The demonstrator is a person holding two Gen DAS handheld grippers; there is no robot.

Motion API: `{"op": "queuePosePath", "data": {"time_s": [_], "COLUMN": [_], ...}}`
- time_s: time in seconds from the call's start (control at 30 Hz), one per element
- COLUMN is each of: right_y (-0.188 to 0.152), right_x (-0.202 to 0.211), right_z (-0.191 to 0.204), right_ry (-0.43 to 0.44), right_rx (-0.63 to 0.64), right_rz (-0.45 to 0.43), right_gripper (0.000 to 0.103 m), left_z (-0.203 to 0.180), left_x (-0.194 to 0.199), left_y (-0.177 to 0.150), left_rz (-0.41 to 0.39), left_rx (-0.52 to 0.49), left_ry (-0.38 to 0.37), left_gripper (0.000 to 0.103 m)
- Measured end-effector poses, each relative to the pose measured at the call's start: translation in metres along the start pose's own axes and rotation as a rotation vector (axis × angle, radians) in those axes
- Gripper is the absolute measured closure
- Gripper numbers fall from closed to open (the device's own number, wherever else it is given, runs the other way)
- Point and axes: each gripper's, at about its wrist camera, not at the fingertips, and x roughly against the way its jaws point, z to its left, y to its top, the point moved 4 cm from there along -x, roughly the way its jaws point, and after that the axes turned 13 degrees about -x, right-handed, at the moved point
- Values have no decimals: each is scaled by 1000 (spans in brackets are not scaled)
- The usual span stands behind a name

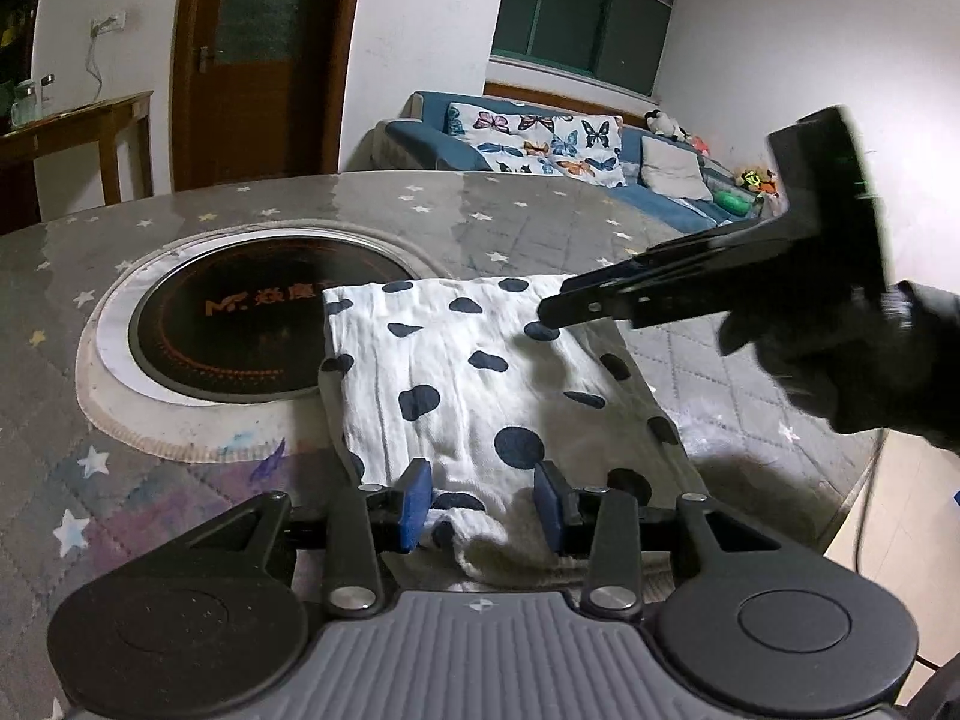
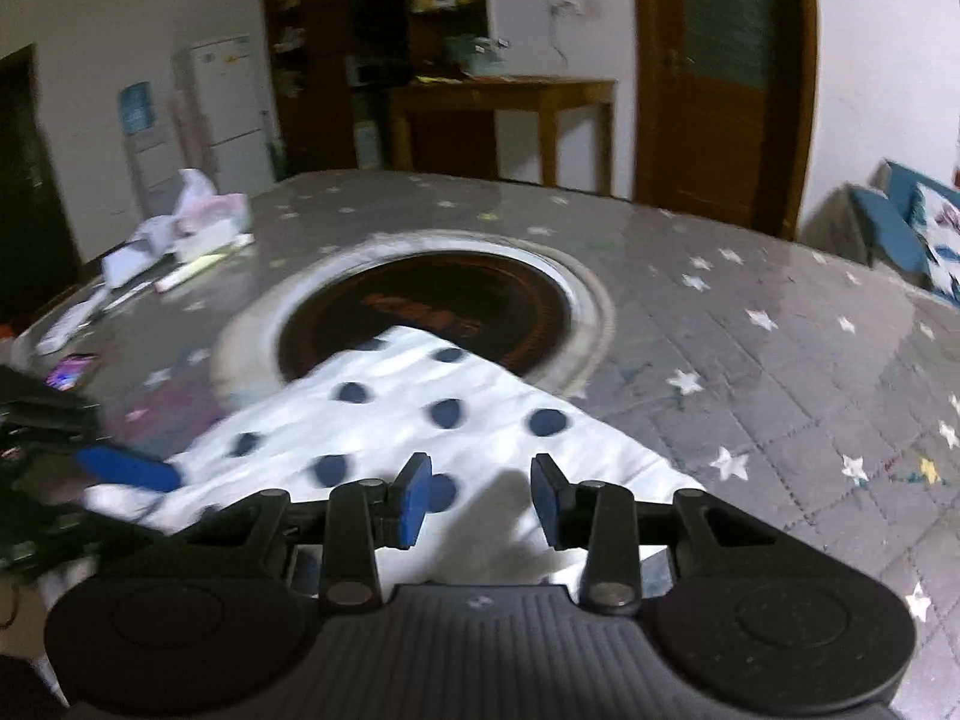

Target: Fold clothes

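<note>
A white cloth with dark blue dots (image 1: 474, 384) lies folded on the grey star-patterned table, its far corner over the round black cooktop (image 1: 252, 324). My left gripper (image 1: 483, 504) is open, its blue pads either side of the cloth's near edge. My right gripper shows in the left wrist view (image 1: 549, 318) as a black arm reaching in from the right, its tip over the cloth's far right part. In the right wrist view the cloth (image 2: 420, 420) lies under my open right gripper (image 2: 483, 498), which holds nothing. The left gripper's blue pad (image 2: 129, 468) shows at the left edge.
A grey star-patterned cover (image 1: 540, 222) lies over the table. Tissue boxes and papers (image 2: 180, 234) lie at the table's far left, with a phone (image 2: 72, 372) near them. A blue sofa (image 1: 600, 156) stands beyond the table. The table edge drops off at the right (image 1: 852, 516).
</note>
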Motion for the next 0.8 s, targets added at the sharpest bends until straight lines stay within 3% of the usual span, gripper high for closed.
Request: {"op": "queuePosePath", "data": {"time_s": [0.17, 0.33, 0.43, 0.8], "right_y": [-8, 10, 24, 24], "right_x": [-18, -14, -19, -51], "right_z": [-15, -18, -26, -36], "right_ry": [-50, -63, -75, -64], "right_rx": [-13, 6, -3, -14], "right_rz": [38, 3, -7, 81], "right_gripper": [67, 66, 63, 53], "left_z": [1, 0, 0, 4], "left_x": [-1, 3, 9, 31], "left_y": [-4, -3, -3, -14], "left_rz": [7, -6, -16, -18], "left_rx": [8, 15, 28, 79], "left_ry": [1, 2, 10, 9], "left_gripper": [60, 55, 47, 34]}}
